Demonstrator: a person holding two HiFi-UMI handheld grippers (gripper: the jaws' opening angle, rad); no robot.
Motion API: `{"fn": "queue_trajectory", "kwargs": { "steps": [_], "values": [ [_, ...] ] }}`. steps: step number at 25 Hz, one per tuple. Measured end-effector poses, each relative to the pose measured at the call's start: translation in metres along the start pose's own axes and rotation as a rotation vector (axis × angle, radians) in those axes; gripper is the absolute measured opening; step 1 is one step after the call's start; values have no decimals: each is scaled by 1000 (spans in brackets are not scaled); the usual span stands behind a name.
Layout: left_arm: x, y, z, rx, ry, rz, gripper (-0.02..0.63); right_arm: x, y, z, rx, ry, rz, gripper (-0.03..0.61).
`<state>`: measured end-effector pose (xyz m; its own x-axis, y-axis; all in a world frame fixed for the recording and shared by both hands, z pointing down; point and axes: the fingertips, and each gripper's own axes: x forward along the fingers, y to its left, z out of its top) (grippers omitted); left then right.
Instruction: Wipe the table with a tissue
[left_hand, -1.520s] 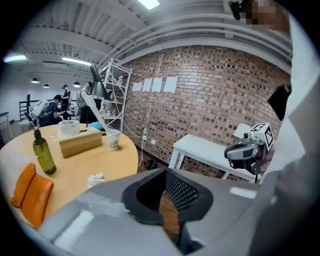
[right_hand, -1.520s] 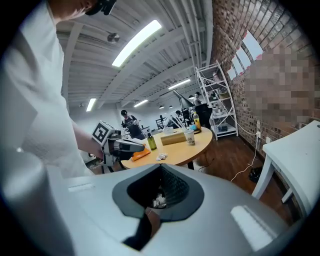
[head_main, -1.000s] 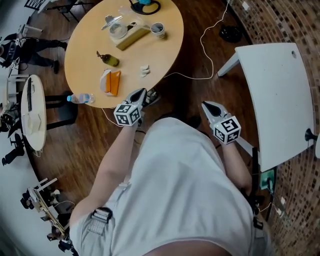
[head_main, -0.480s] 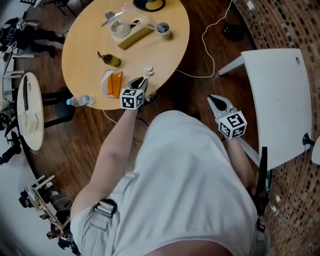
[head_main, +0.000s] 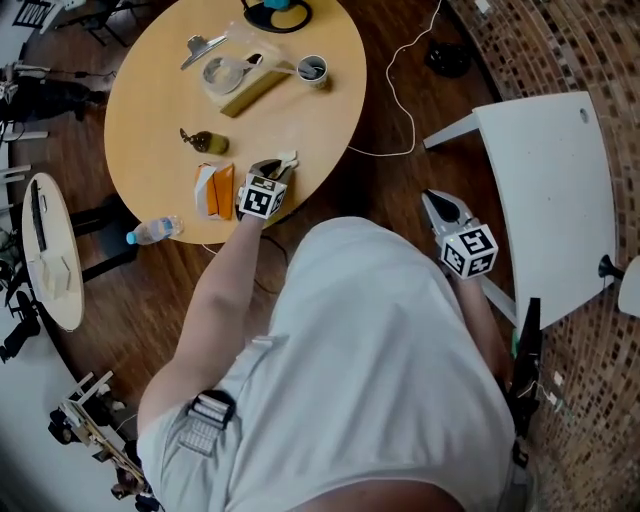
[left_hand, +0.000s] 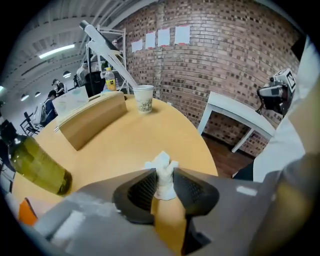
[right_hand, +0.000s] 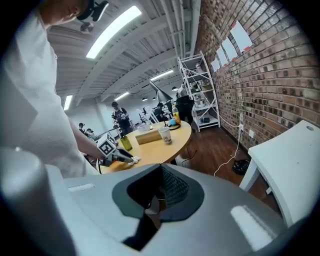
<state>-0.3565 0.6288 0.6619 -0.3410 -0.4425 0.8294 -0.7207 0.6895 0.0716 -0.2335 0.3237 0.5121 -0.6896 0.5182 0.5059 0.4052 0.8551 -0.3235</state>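
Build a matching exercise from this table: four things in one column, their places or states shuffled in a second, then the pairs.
1. tissue
2. paper cup
3. green bottle
4. orange packet

A. on its side, mid-table
B. standing upright
C. between the jaws of the left gripper
D. at the near edge of the table, beside the left gripper's marker cube

Pairs: 1-C, 2-B, 3-A, 4-D. Those jaws are opening around the tissue.

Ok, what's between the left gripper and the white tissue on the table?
Nothing: the left gripper view shows the crumpled white tissue standing right between the opening jaws of the left gripper, on the round wooden table.
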Motion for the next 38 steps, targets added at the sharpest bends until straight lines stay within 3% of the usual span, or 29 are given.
{"fn": "queue_trajectory", "kwargs": {
  "steps": [6, 9, 15, 19, 22, 29, 38],
  "values": [
    [2, 4, 1, -124, -33, -61, 81, 15, -5, 12, 26, -17, -39, 8],
    [-2, -9, 17, -162, -92, -109, 80, 19, -5, 15, 35, -27, -59, 8],
    [3, -63, 86, -219, -252, -325, 81, 18, -14, 11, 85, -57, -127, 8],
    [3, -97, 115, -280, -289, -457, 81, 17, -13, 6, 102, -72, -158, 8],
    [5, -118, 126, -249, -286, -512, 83, 9, -12, 2, 127, -87, -208, 8],
    [18, -204, 154, 2, -259, -684, 81, -51, -25, -35, 244, -107, -369, 8],
    [25, -270, 178, 87, -251, -719, 83, -108, -56, -61, 321, -188, -458, 8]
  ]
}}
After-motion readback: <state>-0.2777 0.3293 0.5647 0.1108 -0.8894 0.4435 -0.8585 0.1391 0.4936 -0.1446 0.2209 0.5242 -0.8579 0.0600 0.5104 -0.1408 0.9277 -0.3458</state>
